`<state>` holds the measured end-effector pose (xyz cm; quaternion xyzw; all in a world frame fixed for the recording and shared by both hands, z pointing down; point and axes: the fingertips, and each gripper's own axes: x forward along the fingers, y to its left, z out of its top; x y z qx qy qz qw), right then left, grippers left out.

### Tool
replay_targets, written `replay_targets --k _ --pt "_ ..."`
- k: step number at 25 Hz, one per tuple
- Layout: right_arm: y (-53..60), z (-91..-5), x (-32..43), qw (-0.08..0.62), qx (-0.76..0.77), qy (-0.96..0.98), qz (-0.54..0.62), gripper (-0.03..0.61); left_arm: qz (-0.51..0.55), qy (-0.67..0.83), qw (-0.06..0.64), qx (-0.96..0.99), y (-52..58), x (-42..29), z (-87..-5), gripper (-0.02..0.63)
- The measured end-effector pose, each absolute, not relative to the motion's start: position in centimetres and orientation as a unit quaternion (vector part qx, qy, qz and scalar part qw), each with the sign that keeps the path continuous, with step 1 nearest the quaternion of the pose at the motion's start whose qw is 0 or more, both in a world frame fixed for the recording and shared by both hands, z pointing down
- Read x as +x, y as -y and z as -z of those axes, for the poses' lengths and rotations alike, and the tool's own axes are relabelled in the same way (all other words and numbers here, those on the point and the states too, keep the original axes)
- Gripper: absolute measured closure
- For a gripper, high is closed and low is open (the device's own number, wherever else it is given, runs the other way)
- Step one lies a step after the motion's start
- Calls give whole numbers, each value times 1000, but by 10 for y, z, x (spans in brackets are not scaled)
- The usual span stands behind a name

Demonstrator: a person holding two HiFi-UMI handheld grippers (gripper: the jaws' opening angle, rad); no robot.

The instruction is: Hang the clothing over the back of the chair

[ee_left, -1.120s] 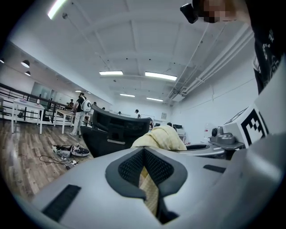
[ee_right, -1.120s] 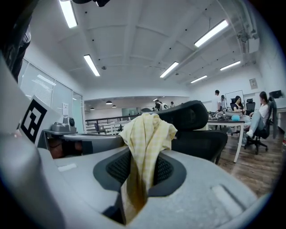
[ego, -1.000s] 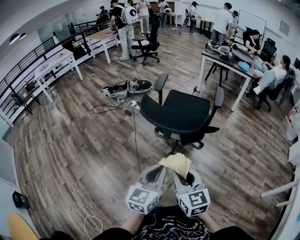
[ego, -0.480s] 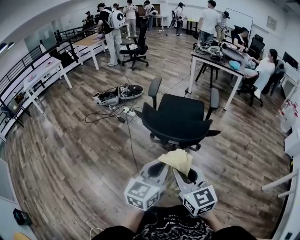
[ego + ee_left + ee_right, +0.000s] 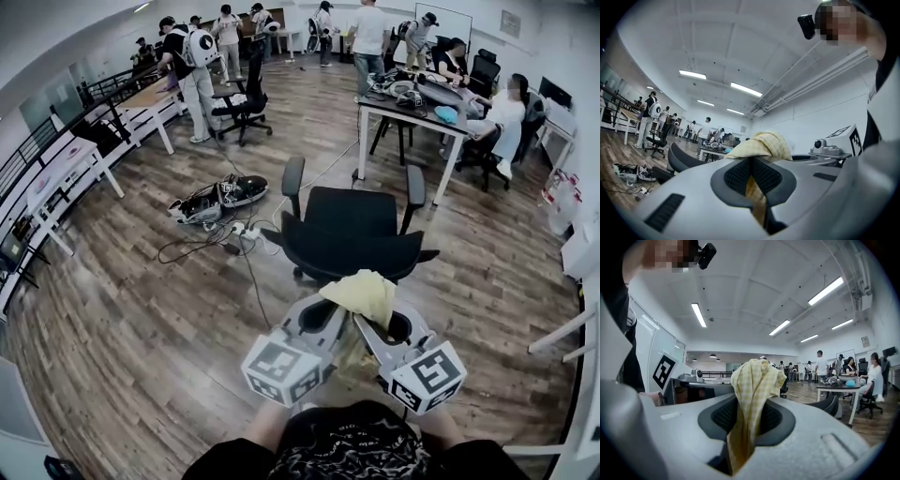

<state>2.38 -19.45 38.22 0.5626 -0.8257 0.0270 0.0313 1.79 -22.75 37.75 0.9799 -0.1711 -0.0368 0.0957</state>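
A pale yellow checked garment point(image 5: 362, 298) is bunched between my two grippers, held up just in front of me. My left gripper point(image 5: 323, 317) is shut on its edge; the cloth point(image 5: 761, 145) pokes out above the closed pads. My right gripper point(image 5: 380, 323) is shut on another fold, which stands up from the jaws as the cloth point(image 5: 752, 394) and hangs down through them. The black office chair point(image 5: 352, 234) stands just beyond, its backrest point(image 5: 352, 258) nearest me and its seat facing away.
Bags and cables point(image 5: 216, 202) lie on the wooden floor left of the chair. A desk point(image 5: 417, 103) with seated people stands behind it on the right. White tables point(image 5: 56, 178) line the left side, and several people stand at the back.
Both grippers have risen with the garment and come nearer the chair's back. The chair looks larger and closer in the head view.
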Motion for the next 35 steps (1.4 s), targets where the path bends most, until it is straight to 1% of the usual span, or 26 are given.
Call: replay_targets --k 5,9,13,16,21,30,35 --pt "204 -355 22 34 573 819 7 491 51 145 78 985 238 17 -349 603" --pt "212 -335 25 45 568 821 22 489 46 103 79 990 243 22 -329 603" --pt "222 -311 25 60 559 826 42 488 57 83 58 993 251 22 -304 603" --pt "228 -299 23 76 547 833 39 486 60 75 48 994 256 21 -292 603" --pt "234 -290 21 116 538 832 70 482 58 58 43 996 261 19 -284 603" --pt "254 -271 36 100 533 839 40 482 49 46 13 998 276 31 -262 603" --pt "267 -259 46 103 522 846 38 482 52 29 4 998 288 41 -248 603"
